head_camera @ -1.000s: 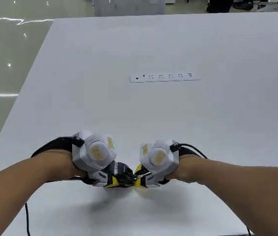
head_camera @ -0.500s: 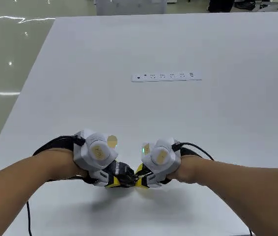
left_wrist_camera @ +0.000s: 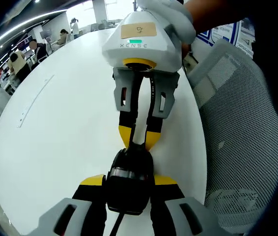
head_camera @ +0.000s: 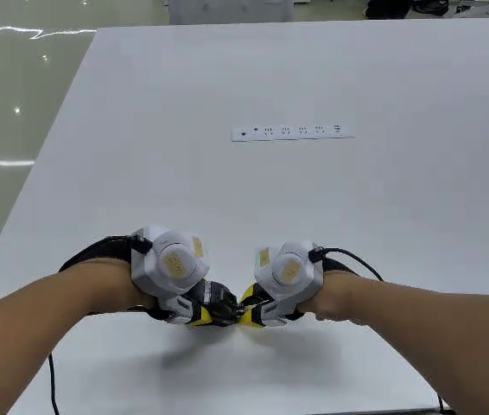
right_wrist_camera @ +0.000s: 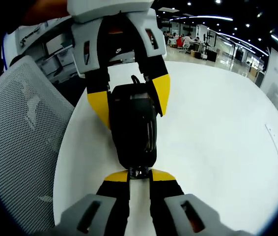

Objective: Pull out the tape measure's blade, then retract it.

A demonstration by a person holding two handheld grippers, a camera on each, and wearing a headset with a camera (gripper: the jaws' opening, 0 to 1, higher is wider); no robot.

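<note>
Left gripper view: the left gripper (left_wrist_camera: 129, 181) clamps the tape measure (left_wrist_camera: 129, 169); at 12 o'clock the right gripper (left_wrist_camera: 139, 139) pinches its hook (right_wrist_camera: 138, 172); best pulled straight apart.

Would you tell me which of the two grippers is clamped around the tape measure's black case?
The left gripper: its jaws straddle the black case of the tape measure, whereas the right gripper pinches only the blade tip at its mouth.
</note>
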